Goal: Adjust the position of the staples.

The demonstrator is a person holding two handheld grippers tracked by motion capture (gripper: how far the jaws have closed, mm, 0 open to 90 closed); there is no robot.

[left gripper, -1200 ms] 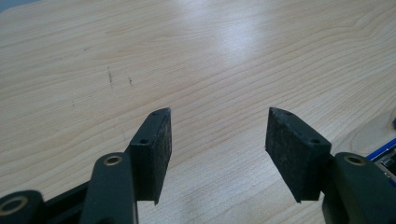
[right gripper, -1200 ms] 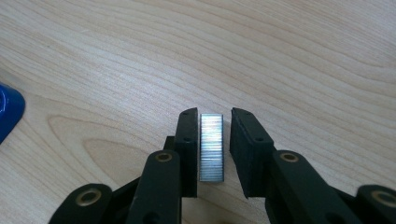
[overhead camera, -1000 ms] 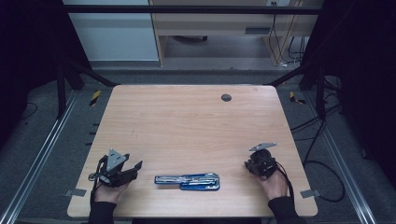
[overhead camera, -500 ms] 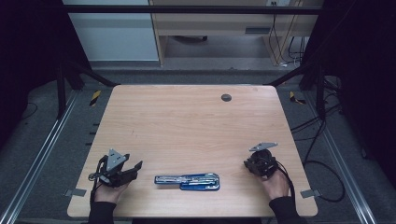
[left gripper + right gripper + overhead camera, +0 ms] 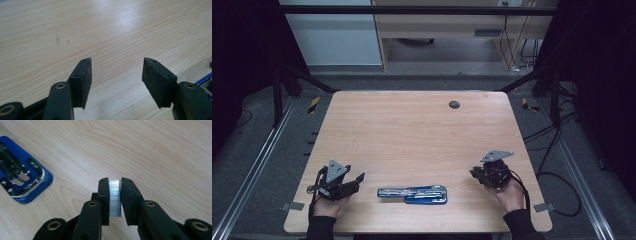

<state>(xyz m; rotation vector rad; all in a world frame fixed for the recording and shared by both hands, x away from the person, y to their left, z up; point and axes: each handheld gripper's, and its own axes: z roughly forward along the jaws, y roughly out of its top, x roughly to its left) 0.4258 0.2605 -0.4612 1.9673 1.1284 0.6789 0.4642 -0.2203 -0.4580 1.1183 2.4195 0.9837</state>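
A blue stapler (image 5: 414,194) lies opened flat near the table's front edge, its metal channel facing up; its blue end (image 5: 22,178) shows at the left of the right gripper view, and a blue corner (image 5: 206,81) at the right edge of the left gripper view. My right gripper (image 5: 115,195) (image 5: 479,172) is shut on a silvery strip of staples (image 5: 115,198), held a little above the wood to the right of the stapler. My left gripper (image 5: 116,75) (image 5: 357,179) stands open over bare wood left of the stapler, nothing between its pads.
The wooden table (image 5: 412,135) has a small dark round cap (image 5: 454,104) near its far edge. Metal rails and cables run on the floor on both sides, with a desk behind the table.
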